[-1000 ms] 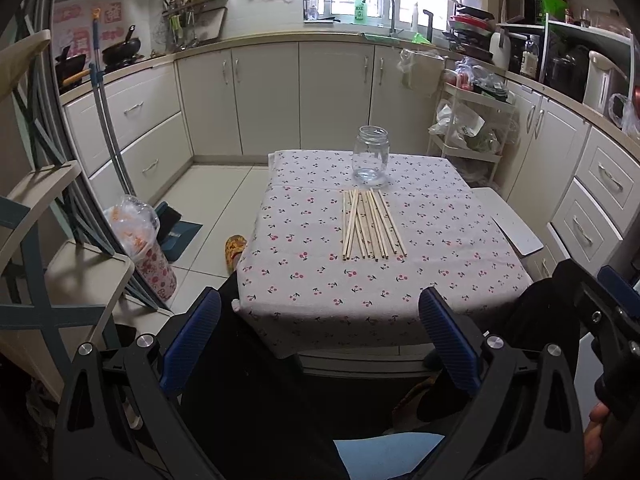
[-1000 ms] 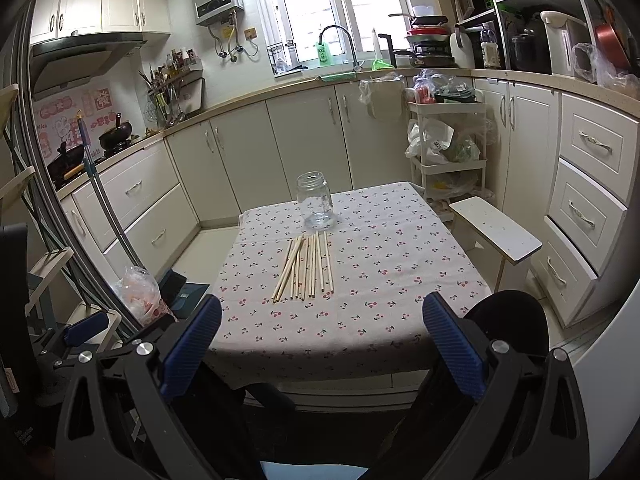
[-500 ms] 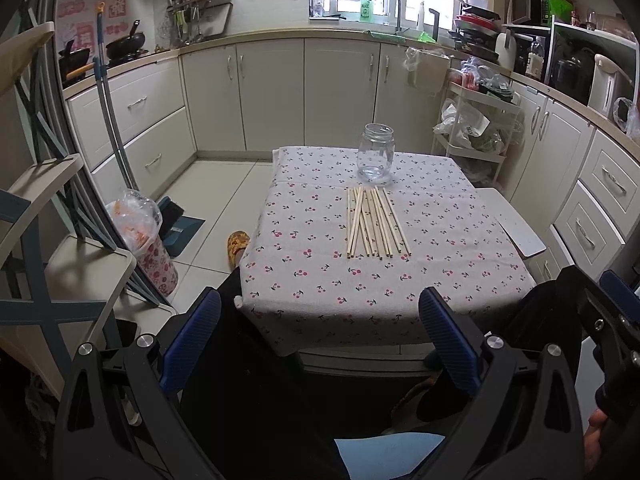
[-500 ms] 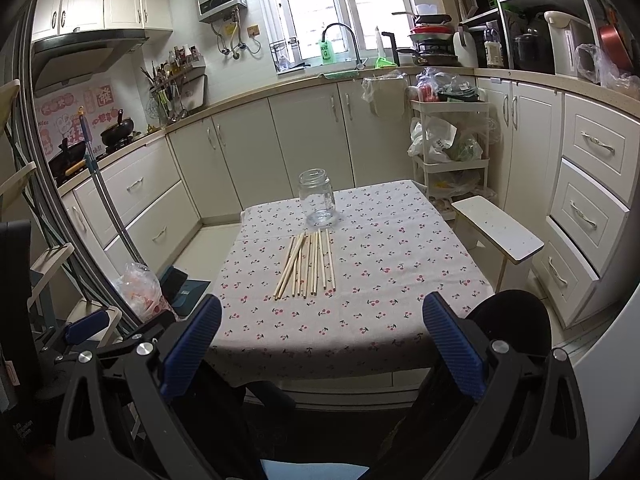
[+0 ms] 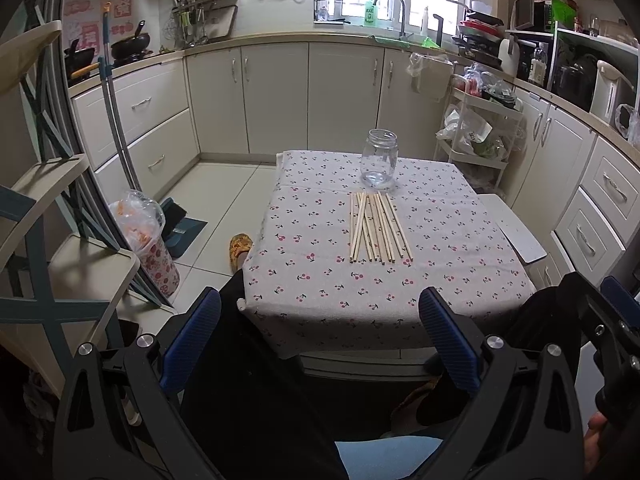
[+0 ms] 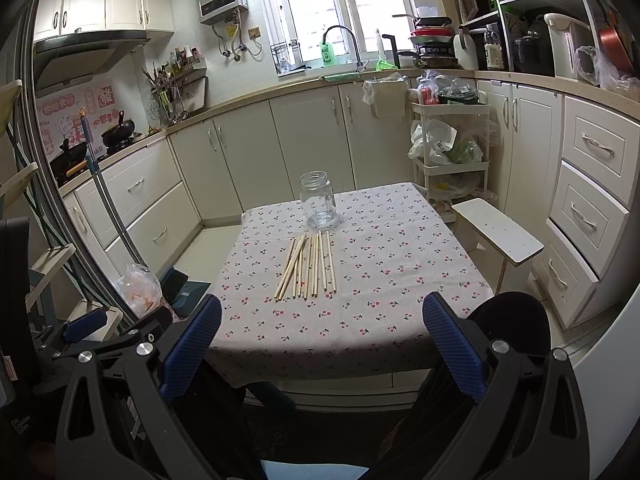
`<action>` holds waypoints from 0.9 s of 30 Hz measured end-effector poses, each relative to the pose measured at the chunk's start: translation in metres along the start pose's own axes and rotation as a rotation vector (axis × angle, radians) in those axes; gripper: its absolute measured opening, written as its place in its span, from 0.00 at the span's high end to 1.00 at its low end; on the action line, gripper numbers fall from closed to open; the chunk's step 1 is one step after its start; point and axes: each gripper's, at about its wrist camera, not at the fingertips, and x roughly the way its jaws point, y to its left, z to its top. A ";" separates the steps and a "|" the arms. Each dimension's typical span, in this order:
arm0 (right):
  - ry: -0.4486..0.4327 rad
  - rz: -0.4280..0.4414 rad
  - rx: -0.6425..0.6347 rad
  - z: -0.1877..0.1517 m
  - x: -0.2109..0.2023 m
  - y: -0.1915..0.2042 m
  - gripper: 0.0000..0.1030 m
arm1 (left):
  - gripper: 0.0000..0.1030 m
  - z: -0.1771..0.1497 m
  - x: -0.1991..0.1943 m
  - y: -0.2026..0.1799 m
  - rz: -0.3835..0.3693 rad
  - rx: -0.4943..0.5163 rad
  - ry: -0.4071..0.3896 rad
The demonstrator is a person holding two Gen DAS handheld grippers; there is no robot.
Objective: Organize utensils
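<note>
Both grippers, left (image 5: 320, 338) and right (image 6: 322, 338), gape apart, well short of the chopsticks (image 5: 378, 227) ahead.

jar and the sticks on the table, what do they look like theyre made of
Jar: clear glass by the look, glossy; the cabinets and tablecloth show through it, though clear plastic cannot be ruled out. Chopsticks: pale, matte, uniform tan, probably bamboo or light wood; grain is too small to see.
</note>
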 end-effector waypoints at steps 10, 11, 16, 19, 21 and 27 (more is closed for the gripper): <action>0.001 0.000 -0.002 -0.003 0.001 0.001 0.06 | 0.07 -0.001 0.000 0.000 -0.001 0.001 0.000; 0.000 0.000 -0.002 -0.003 0.001 0.001 0.06 | 0.07 -0.001 0.000 0.000 -0.001 0.001 0.000; 0.002 -0.001 -0.004 -0.004 0.002 0.001 0.06 | 0.07 -0.001 0.001 0.000 -0.004 -0.001 0.000; 0.000 -0.001 -0.006 -0.004 0.002 0.002 0.06 | 0.08 -0.001 0.002 0.000 -0.005 -0.002 0.002; 0.002 -0.001 -0.004 -0.004 0.002 0.002 0.06 | 0.07 -0.001 0.003 0.000 -0.006 -0.001 0.005; 0.014 -0.002 -0.008 -0.004 0.008 0.004 0.06 | 0.07 -0.002 0.010 0.001 -0.003 -0.001 0.019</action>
